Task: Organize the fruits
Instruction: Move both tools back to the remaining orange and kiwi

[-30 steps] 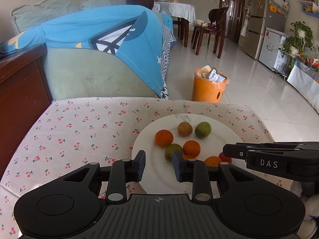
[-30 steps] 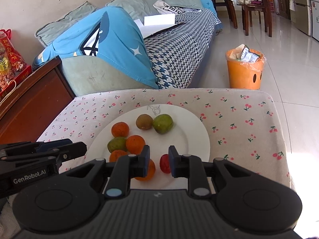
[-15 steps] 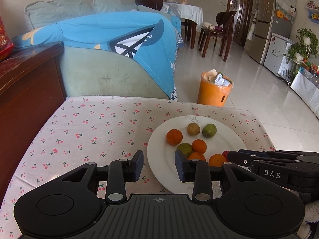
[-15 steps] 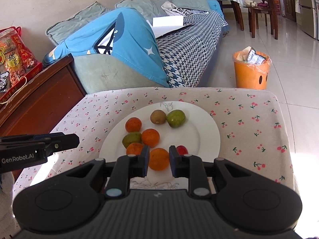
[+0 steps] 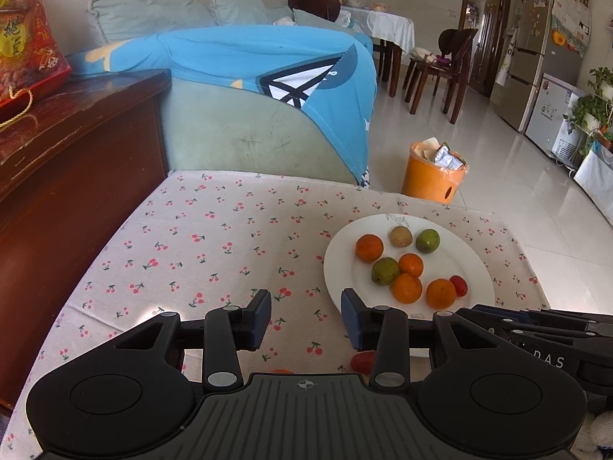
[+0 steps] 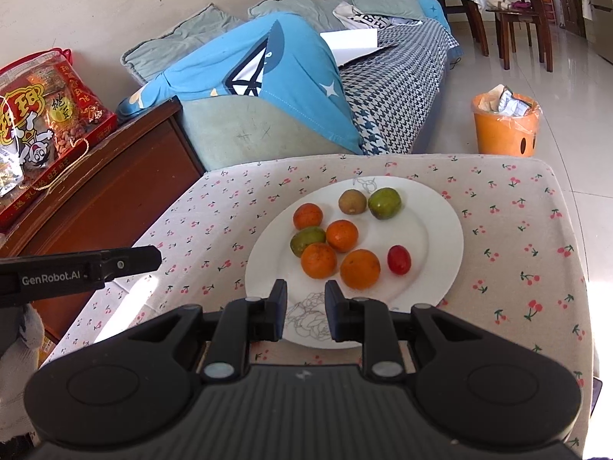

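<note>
A white plate (image 6: 440, 230) on the cherry-print tablecloth (image 6: 517, 260) holds several oranges (image 6: 360, 268), two green fruits (image 6: 384, 202), a brown kiwi (image 6: 351, 201) and a small red fruit (image 6: 399, 259). The plate also shows in the left wrist view (image 5: 475, 272). My right gripper (image 6: 305, 312) is open and empty over the plate's near rim. My left gripper (image 5: 305, 322) is open and empty over the cloth, left of the plate. A red fruit (image 5: 362, 362) and an orange bit lie on the cloth under the left gripper, mostly hidden.
A dark wooden cabinet (image 6: 115, 176) with a red snack bag (image 6: 42, 115) stands to the left. A sofa with a blue cover (image 6: 268, 73) is behind the table. An orange bin (image 6: 505, 130) stands on the floor past the far edge.
Both grippers have pulled back and up from the plate. The left gripper has swung left off the plate and opened wider. The orange between the right fingers now lies on the plate.
</note>
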A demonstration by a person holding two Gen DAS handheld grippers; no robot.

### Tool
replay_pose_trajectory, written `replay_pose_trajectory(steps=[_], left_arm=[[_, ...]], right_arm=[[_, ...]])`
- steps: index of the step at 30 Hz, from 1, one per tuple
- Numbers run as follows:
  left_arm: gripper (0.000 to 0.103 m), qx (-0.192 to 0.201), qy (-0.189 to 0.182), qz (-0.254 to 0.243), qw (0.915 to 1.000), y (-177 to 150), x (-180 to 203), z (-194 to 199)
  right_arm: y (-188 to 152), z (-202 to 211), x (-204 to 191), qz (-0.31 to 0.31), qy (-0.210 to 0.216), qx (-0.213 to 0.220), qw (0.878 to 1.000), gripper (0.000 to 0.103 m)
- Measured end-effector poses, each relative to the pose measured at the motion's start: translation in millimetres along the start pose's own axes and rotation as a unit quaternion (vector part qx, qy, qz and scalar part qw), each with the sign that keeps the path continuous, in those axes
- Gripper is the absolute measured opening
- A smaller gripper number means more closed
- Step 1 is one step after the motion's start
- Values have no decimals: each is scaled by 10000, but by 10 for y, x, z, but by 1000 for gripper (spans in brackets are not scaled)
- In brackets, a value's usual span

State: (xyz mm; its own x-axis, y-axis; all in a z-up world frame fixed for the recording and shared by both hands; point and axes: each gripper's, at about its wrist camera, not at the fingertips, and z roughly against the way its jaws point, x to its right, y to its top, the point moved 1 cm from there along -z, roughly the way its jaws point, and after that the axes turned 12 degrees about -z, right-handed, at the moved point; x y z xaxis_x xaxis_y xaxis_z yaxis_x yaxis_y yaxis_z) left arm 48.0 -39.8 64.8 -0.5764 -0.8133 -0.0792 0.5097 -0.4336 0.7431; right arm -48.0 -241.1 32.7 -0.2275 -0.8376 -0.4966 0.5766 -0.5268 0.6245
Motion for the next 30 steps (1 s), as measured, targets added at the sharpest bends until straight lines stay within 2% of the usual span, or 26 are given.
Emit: replay_pose_trajectory(steps=[11, 25, 30], left_arm=[[40, -323, 81, 45, 9994, -246, -73, 24], [40, -786, 65, 95, 9968, -482, -130, -146], [41, -873, 42, 96, 9961, -542, -125, -211]], right_arm=[[-401, 20, -230, 272, 247, -320, 9988, 24], [-659, -120, -360, 642, 263, -612, 9957, 40], [-704, -182, -419, 883, 208, -602, 9941, 40]])
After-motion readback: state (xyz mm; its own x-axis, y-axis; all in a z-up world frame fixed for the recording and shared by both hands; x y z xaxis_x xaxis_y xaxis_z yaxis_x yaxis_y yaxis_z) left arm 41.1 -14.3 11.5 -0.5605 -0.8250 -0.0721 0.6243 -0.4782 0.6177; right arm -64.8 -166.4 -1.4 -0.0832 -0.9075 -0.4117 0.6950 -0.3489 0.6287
